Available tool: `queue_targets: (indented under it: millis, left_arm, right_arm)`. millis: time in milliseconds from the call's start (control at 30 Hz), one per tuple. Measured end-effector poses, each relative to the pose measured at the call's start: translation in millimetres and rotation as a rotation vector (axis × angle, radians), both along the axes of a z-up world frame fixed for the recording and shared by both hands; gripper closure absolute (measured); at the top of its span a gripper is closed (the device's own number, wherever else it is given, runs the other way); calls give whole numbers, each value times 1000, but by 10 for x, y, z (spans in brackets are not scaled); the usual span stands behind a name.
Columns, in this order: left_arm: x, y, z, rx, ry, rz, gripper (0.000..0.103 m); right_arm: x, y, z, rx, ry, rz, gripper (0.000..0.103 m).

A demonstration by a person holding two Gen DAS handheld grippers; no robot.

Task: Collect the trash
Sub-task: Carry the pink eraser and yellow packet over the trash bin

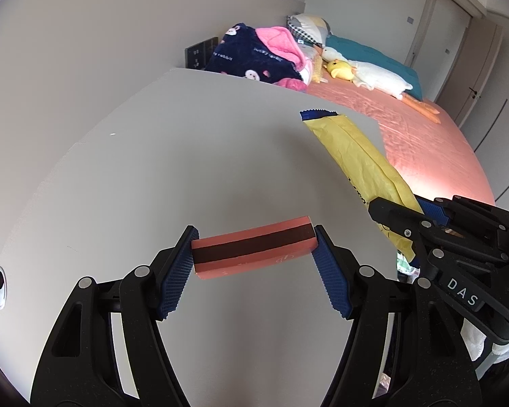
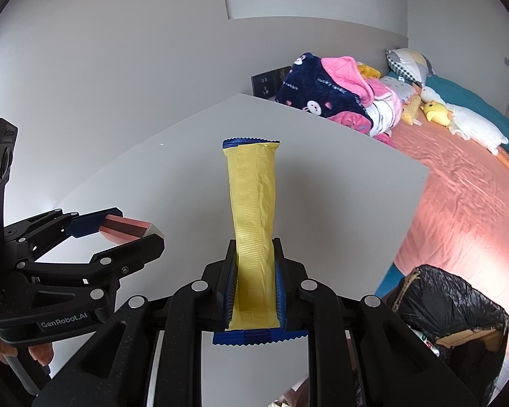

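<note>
Trash was held in both tongs above the white counter [image 1: 118, 176]. A pink box with a dark stripe [image 1: 254, 247] was gripped endwise between the blue pads of the left tongs [image 1: 254, 254], low in the middle of the left wrist view; in the right wrist view the same box [image 2: 125, 229] was seen at the left edge, lifted clear of the counter. A long yellow wrapper with blue crimped ends [image 2: 254, 224] was clamped near its lower end by the right tongs [image 2: 256, 291], which were drawn narrow around it, and it stood up through the centre of the frame. In the left wrist view the wrapper [image 1: 356, 169] was seen slanting from the right tongs [image 1: 420, 217] at the right toward the counter's far corner.

A bin lined with a black bag [image 2: 451, 308] was seen at the lower right of the right wrist view, beside the counter and below its edge; something light was glimpsed at its mouth, but its contents could not be made out. A bed with a pink sheet [image 2: 465, 203] lay behind, at the right.
</note>
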State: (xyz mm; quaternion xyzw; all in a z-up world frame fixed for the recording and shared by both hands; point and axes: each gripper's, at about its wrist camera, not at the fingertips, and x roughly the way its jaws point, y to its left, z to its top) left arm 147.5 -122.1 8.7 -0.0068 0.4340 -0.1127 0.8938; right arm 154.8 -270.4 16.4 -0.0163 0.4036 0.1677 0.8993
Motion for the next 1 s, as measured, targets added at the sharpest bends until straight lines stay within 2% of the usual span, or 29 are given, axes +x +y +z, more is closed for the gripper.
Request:
queue_targets:
  millis: [1000]
  left_arm:
    - [-470,-1045,58,-29,-5,-205,37]
  right_arm:
    - [-853,-1102,47,14,-25,-198,83]
